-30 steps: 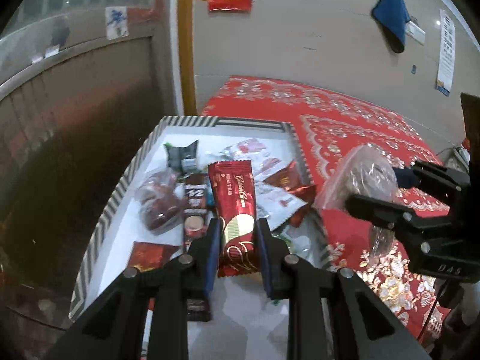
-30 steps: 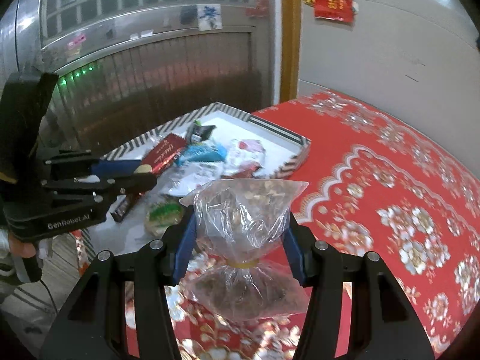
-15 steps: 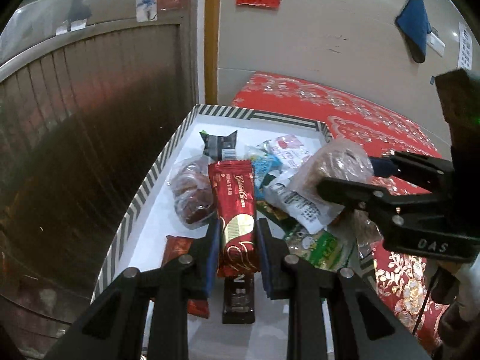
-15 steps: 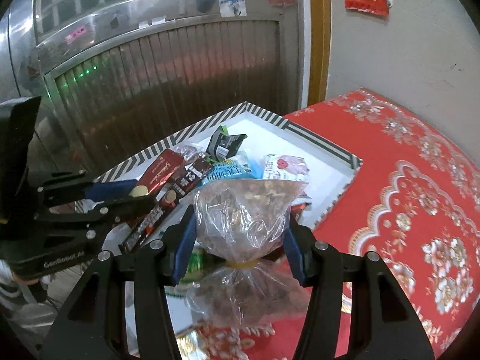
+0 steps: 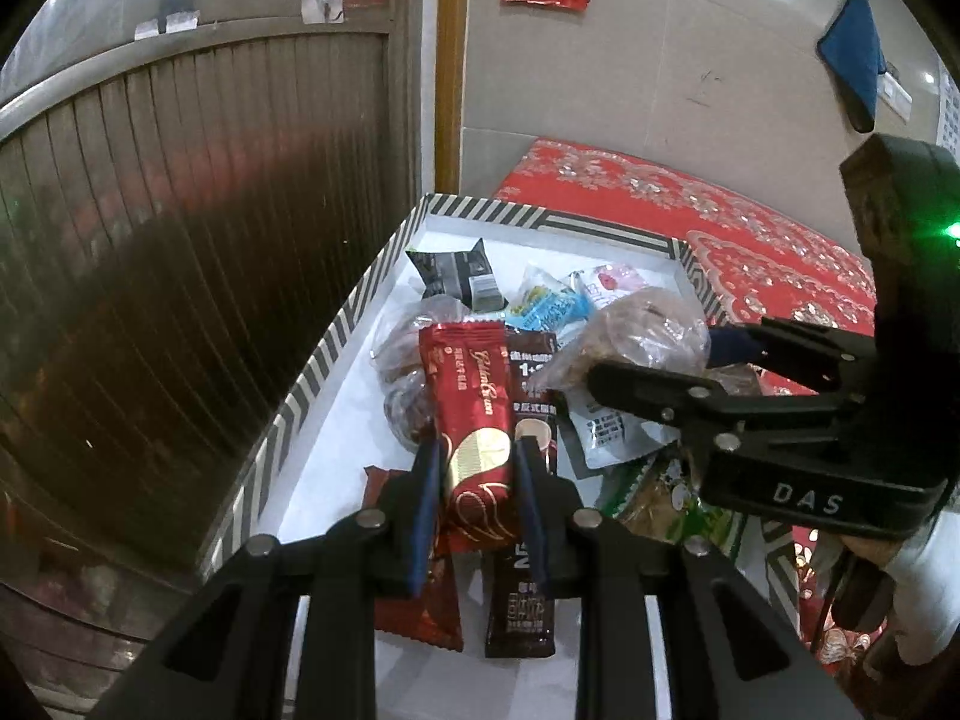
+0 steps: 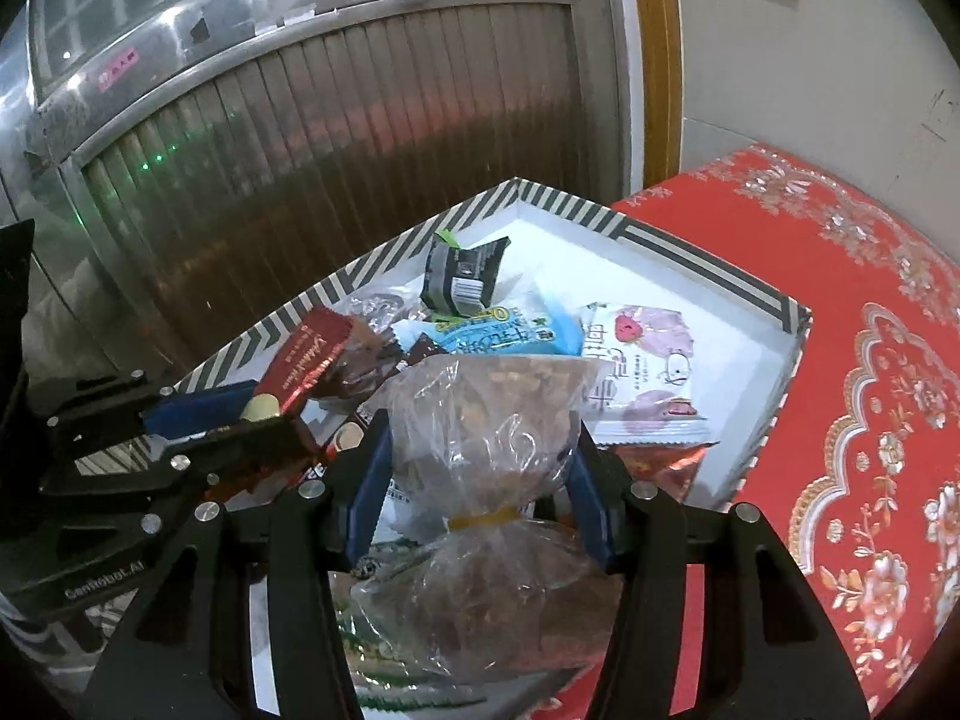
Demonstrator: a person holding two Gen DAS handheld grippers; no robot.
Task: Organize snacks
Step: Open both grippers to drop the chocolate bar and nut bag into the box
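— Two grippers, both loaded: the left gripper (image 5: pixel 477 459) pinches a red wrapper bar (image 5: pixel 474 414) low down; the right gripper (image 6: pixel 480 468) clamps a clear nut bag (image 6: pixel 486 420) above its yellow tie, both over the striped box (image 5: pixel 336 354).

— Handling?

— Probably light. Bar stiffish, slick foil; bag soft, saggy, so grip near the tie.

— Box contents?

— Loose packets: black, blue, pink, a coffee sachet (image 5: pixel 531 384).

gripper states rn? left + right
Left gripper: closed on the red foil snack bar.
Right gripper: closed on the clear tied plastic bag of nuts.
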